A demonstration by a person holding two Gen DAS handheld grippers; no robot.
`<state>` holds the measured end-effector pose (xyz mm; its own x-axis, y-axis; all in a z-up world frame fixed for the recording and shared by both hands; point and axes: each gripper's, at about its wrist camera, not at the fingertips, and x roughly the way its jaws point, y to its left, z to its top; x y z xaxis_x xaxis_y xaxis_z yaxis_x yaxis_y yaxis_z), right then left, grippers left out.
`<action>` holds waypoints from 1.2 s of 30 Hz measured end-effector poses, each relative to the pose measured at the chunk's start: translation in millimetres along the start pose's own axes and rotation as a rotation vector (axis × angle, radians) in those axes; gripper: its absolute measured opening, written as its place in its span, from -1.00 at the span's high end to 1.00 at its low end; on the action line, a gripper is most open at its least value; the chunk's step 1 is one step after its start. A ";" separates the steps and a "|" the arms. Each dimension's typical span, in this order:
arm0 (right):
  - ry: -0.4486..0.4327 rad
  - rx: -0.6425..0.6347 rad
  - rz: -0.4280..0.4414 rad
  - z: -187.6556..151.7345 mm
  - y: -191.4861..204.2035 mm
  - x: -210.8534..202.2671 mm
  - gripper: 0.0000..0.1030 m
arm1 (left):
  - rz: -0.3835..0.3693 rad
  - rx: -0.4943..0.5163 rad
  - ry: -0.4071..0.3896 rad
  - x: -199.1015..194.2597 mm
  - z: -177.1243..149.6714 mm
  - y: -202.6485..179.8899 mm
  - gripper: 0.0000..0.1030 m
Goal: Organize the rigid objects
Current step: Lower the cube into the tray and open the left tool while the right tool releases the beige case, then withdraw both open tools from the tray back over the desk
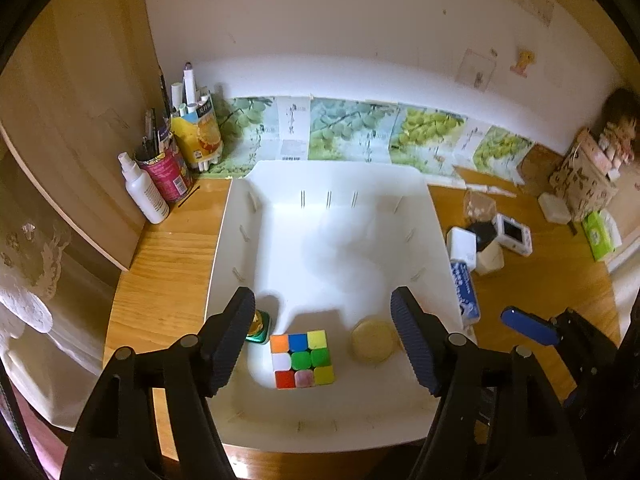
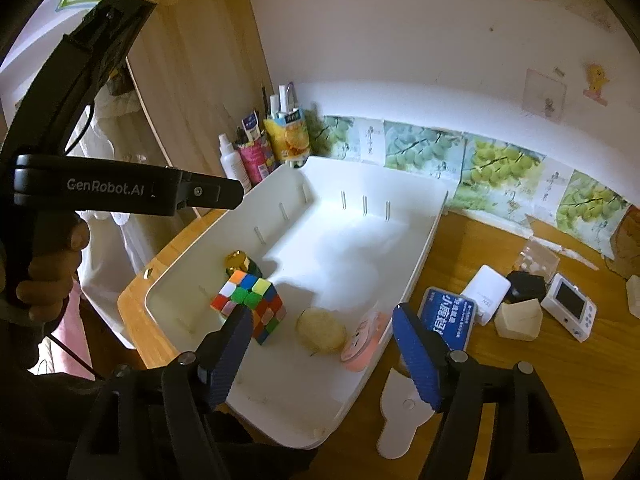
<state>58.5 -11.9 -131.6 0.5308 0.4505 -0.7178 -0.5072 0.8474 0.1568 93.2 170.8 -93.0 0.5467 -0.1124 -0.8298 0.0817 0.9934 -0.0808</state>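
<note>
1. My left gripper (image 1: 322, 336) hangs released over the near end of the white bin (image 1: 236, 216), jaws spread wide with nothing between them; its lower body runs off the bottom of the left wrist view.
2. My right gripper (image 2: 322, 350) is likewise released and grasps nothing, straddling the bin's right wall at the lower centre of the right wrist view.
3. The Rubik's cube (image 1: 302, 358) sits on the bin floor at lower centre of the left view. In the right view my left-hand finger (image 2: 230, 356) covers its near corner.
4. A gold-topped green object (image 1: 258, 326) stands just left of the cube, half hidden behind my left finger; I cannot tell what it is.
5. A pale round disc (image 1: 372, 340) lies right of the cube, apart from it.
6. A pink item (image 2: 362, 340) leans against the bin's right wall in the right view; its print is too blurred to read.
7. Outside the bin on the wooden desk (image 1: 172, 248), at right: a blue card (image 2: 448, 318), a white charger (image 2: 486, 292), a small screen device (image 2: 570, 308) and a cream block (image 2: 518, 318).
8. A white flat piece (image 2: 400, 420) is partly covered by my right finger.
</note>
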 end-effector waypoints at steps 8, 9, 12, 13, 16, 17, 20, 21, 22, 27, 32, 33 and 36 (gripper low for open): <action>-0.116 0.013 -0.036 -3.7 -12.7 -24.0 -0.43 | -0.044 -0.076 -0.123 -12.1 0.2 -6.1 -0.43; -0.140 0.021 -0.040 -4.8 -16.7 -28.8 -0.46 | -0.042 -0.087 -0.137 -13.2 -0.1 -7.0 -0.43; -0.190 0.034 -0.050 -6.9 -25.8 -39.0 -0.51 | -0.048 -0.142 -0.190 -17.7 -2.0 -10.7 -0.44; -0.206 0.034 -0.054 -7.7 -29.3 -43.0 -0.51 | -0.047 -0.159 -0.206 -19.1 -2.9 -12.0 -0.44; -0.244 0.027 -0.061 -10.4 -40.1 -52.4 -0.51 | -0.033 -0.193 -0.233 -23.4 -4.4 -18.2 -0.43; -0.254 0.027 -0.058 -10.7 -44.6 -55.8 -0.51 | -0.026 -0.203 -0.237 -25.1 -4.6 -21.7 -0.43; -0.276 0.035 -0.053 -10.8 -55.9 -65.2 -0.51 | -0.023 -0.224 -0.256 -30.5 -7.3 -29.4 -0.43; -0.286 0.033 -0.051 -10.8 -59.5 -68.2 -0.51 | -0.019 -0.235 -0.264 -32.6 -9.3 -33.2 -0.43; -0.300 0.028 -0.051 -10.4 -64.2 -72.8 -0.51 | -0.016 -0.241 -0.268 -34.1 -10.7 -35.7 -0.43; -0.360 0.020 -0.040 -9.3 -80.6 -90.2 -0.51 | 0.003 -0.276 -0.291 -41.8 -17.1 -48.6 -0.43; -0.411 0.015 -0.024 -8.3 -97.8 -106.5 -0.57 | 0.036 -0.327 -0.309 -47.5 -23.9 -60.7 -0.44; -0.415 0.013 -0.020 -7.6 -100.6 -108.1 -0.57 | 0.043 -0.331 -0.310 -48.4 -25.6 -62.8 -0.44; -0.423 -0.007 -0.013 -6.2 -110.0 -114.6 -0.57 | 0.056 -0.355 -0.314 -50.2 -30.1 -70.6 -0.44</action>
<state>49.3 -158.5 -70.9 0.7683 0.5170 -0.3773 -0.5028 0.8523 0.1439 34.9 107.0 -62.3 0.7720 -0.0054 -0.6356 -0.2155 0.9386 -0.2696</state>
